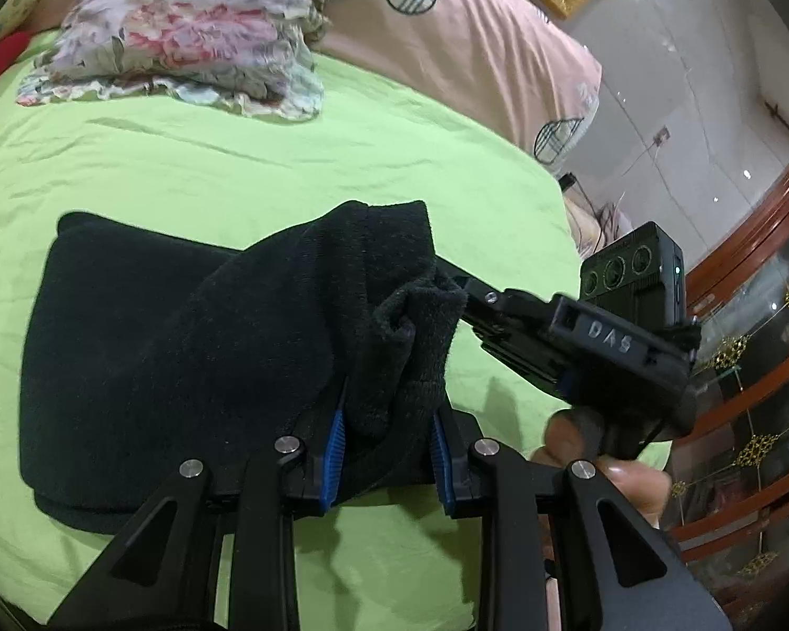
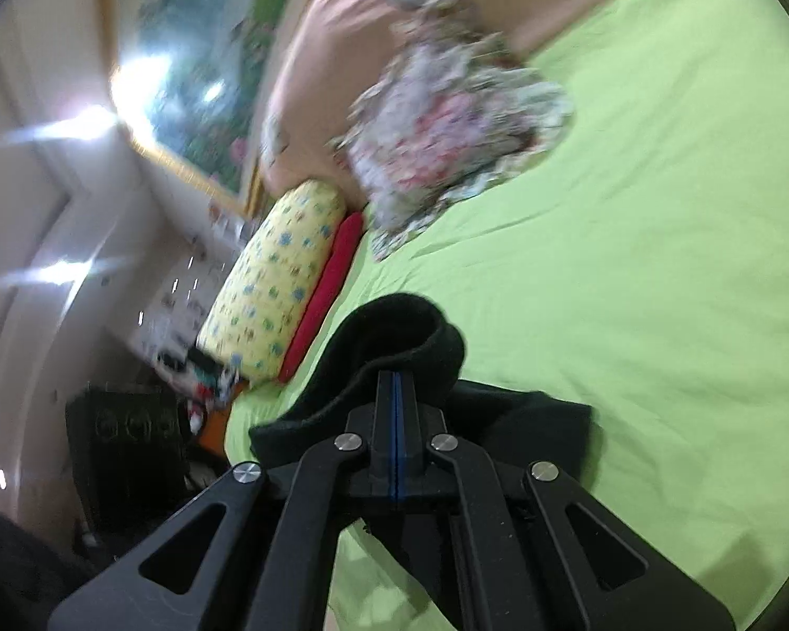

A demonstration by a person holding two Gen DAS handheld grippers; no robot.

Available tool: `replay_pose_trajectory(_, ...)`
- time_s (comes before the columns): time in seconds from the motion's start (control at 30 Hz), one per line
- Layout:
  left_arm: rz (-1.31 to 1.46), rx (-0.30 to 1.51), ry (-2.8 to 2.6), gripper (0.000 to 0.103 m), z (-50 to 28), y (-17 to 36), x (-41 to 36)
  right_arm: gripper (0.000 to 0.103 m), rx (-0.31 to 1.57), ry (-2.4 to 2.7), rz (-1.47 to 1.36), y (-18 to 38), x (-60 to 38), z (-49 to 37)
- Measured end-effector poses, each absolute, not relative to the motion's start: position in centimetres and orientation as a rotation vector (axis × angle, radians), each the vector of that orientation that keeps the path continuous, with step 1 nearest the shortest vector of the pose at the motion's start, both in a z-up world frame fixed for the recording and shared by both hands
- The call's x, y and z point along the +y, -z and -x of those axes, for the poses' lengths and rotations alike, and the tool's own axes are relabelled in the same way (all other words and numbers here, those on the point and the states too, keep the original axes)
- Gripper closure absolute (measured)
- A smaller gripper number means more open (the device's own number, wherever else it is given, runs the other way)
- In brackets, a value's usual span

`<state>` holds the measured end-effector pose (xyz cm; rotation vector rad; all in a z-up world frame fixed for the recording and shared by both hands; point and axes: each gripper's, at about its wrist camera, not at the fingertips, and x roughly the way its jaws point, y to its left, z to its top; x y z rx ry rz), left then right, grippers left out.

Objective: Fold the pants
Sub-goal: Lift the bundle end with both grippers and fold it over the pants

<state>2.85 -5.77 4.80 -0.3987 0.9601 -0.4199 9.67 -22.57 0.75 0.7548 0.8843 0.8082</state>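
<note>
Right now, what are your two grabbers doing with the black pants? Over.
Left gripper open, fleece bunched between its fingers. Right gripper shut on black pants, lifting an edge. Floral cloth pile well clear.

pants [image 1: 147, 347]: black | sheet [image 1: 236, 168]: lime green | pillow [image 1: 184, 31]: floral pink-grey

We see the pants [image 1: 184, 347] lying on the bed [image 1: 236, 158], their near edge between our left gripper [image 1: 386, 447] jaws and their right end in our right gripper [image 1: 465, 297]. Behind them a folded garment [image 1: 184, 37] rests on the bed before a pillow [image 1: 473, 52], with a cabinet [image 1: 752, 368] to the right beyond the bed's edge.
</note>
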Motion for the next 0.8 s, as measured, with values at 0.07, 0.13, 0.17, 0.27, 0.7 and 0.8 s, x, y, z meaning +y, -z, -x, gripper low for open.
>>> replay_pose_trajectory(0.07,0.409,0.989,0.424,0.075,-3.2,-3.7,-6.2,0.098,0.924,-0.775,-0.803,0.0,-23.6,-9.7)
replay_pose_trajectory(0.13,0.404,0.996,0.425,0.075,-3.2,-3.1,-6.4,0.096,0.932,-0.748,-0.798,0.3,-24.0,-9.4)
replay_pose_trajectory(0.17,0.393,0.996,0.422,0.075,-3.2,-2.9,-6.5,0.091,0.937,-0.738,-0.796,0.4,-24.1,-9.2)
replay_pose_trajectory(0.27,0.378,0.993,0.421,0.075,-3.2,-2.9,-6.8,0.046,0.915,-0.730,-0.845,0.7,-25.0,-8.7)
replay_pose_trajectory(0.7,0.268,0.967,0.448,0.074,-2.2,-3.8,-9.1,0.084,0.905,-0.681,-0.738,-1.1,-23.4,-8.5)
replay_pose_trajectory(0.8,0.267,0.982,0.468,0.060,-2.0,-3.2,-9.1,0.085,0.926,-0.627,-0.725,0.1,-23.8,-8.3)
